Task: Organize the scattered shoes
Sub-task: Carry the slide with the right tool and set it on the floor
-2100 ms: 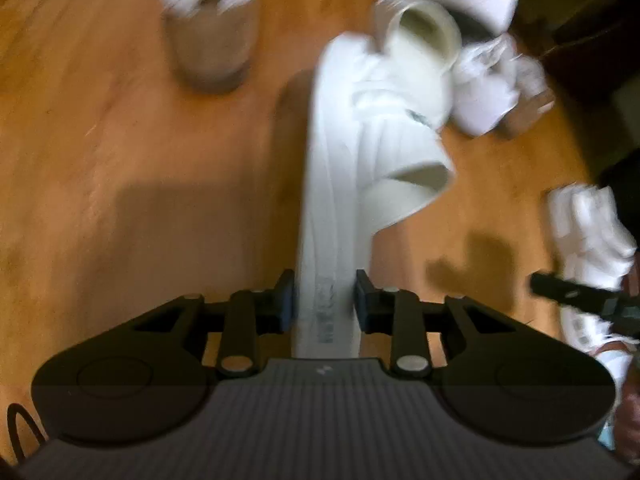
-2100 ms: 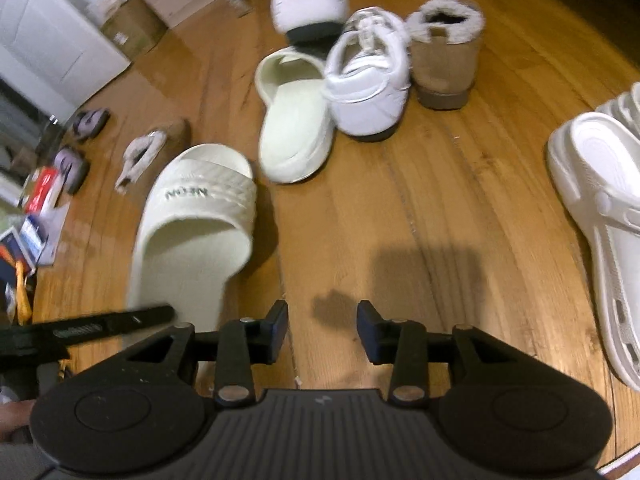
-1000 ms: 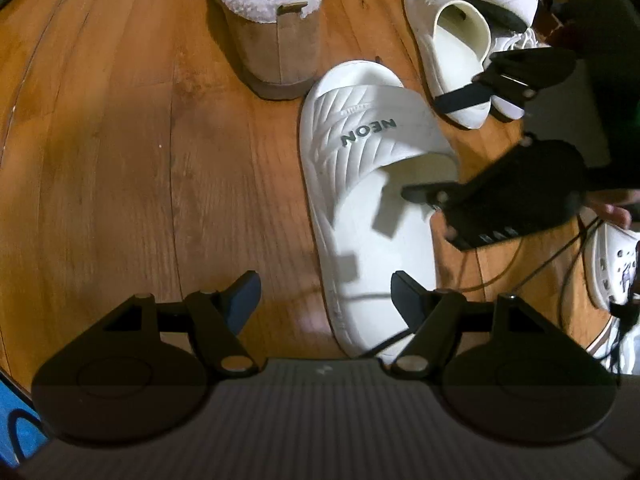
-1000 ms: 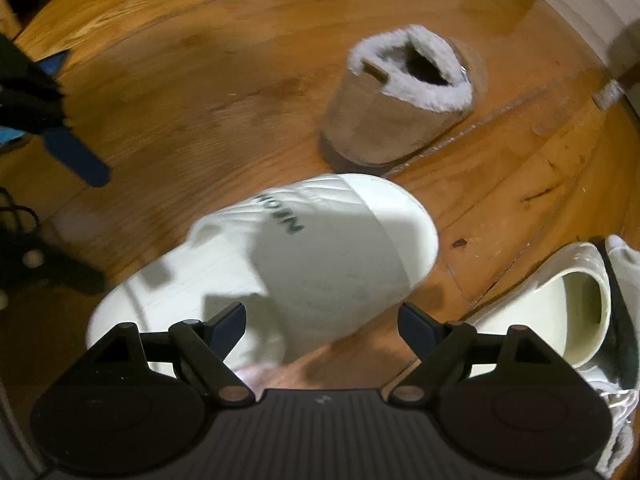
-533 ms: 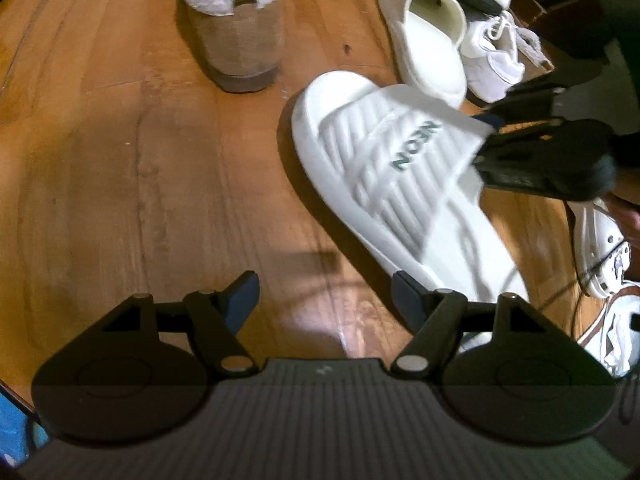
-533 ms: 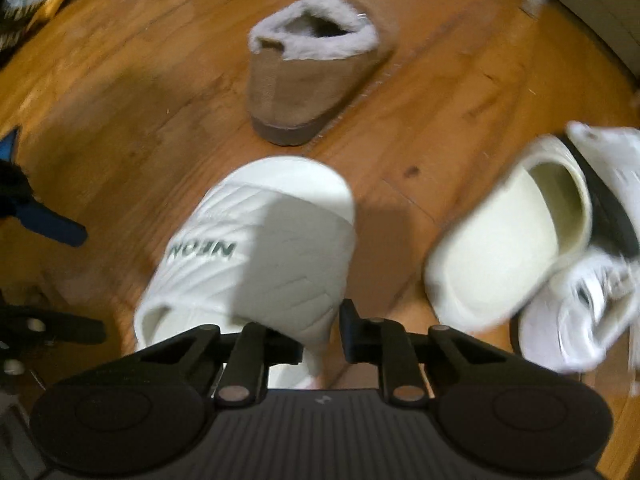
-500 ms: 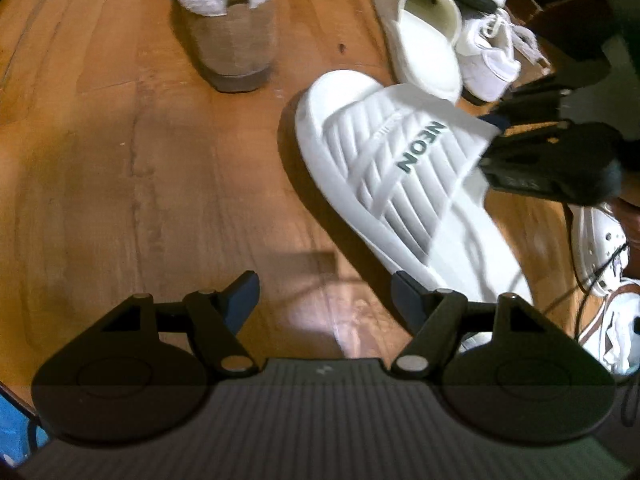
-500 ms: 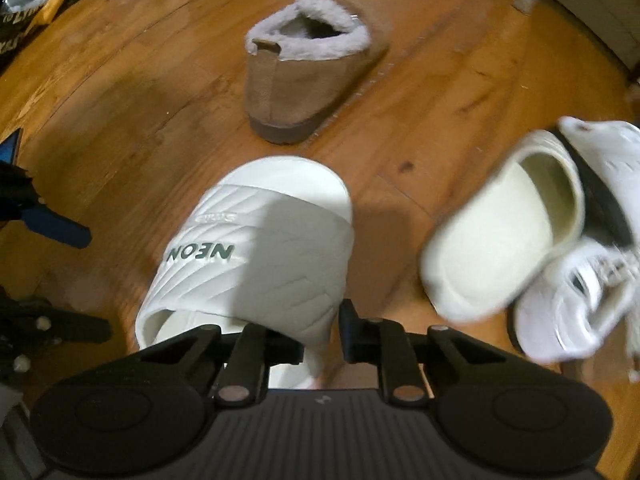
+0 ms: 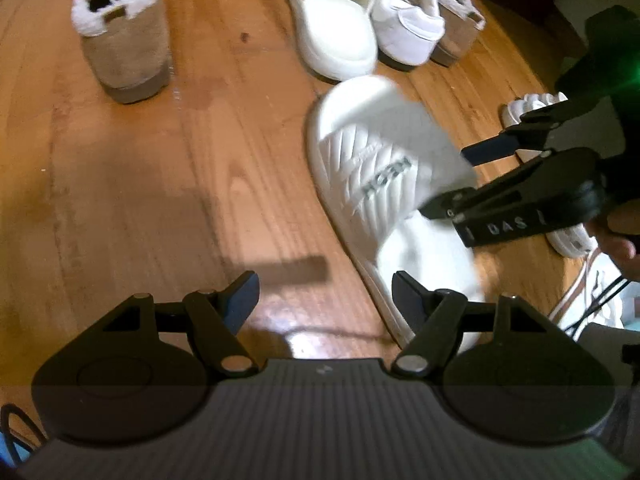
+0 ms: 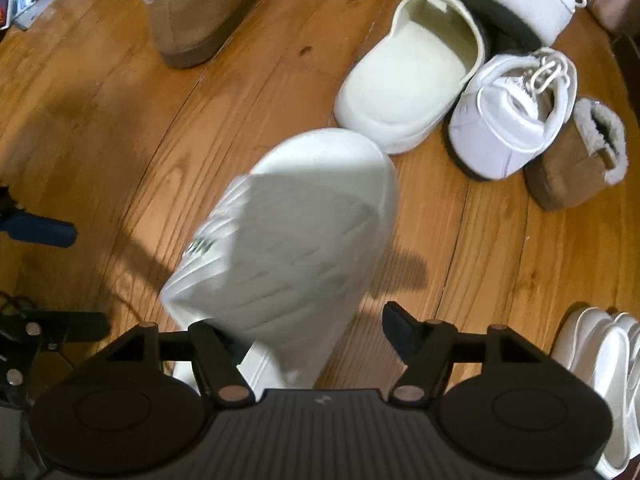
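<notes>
Our right claw [image 10: 314,334] has just been opening: its jaws stand apart over the white ribbed rubber slide sandal [image 10: 288,240], whose strap sits between them with no pad pressing on it, so we judge it released to lie beside the other footwear. Our left claw [image 9: 324,292] hangs spread and empty over the honey-coloured wooden floor [image 9: 160,184], clear of the sandal's heel. The strap carries dark lettering, too blurred to read. Beyond it a cream backless clog [image 10: 404,76], a white lace-up sneaker [image 10: 508,120] and a tan fleece-lined ankle boot [image 10: 576,160] sit huddled, its twin boot [image 9: 120,44] well apart. "DAS" shows on the right claw's body.
</notes>
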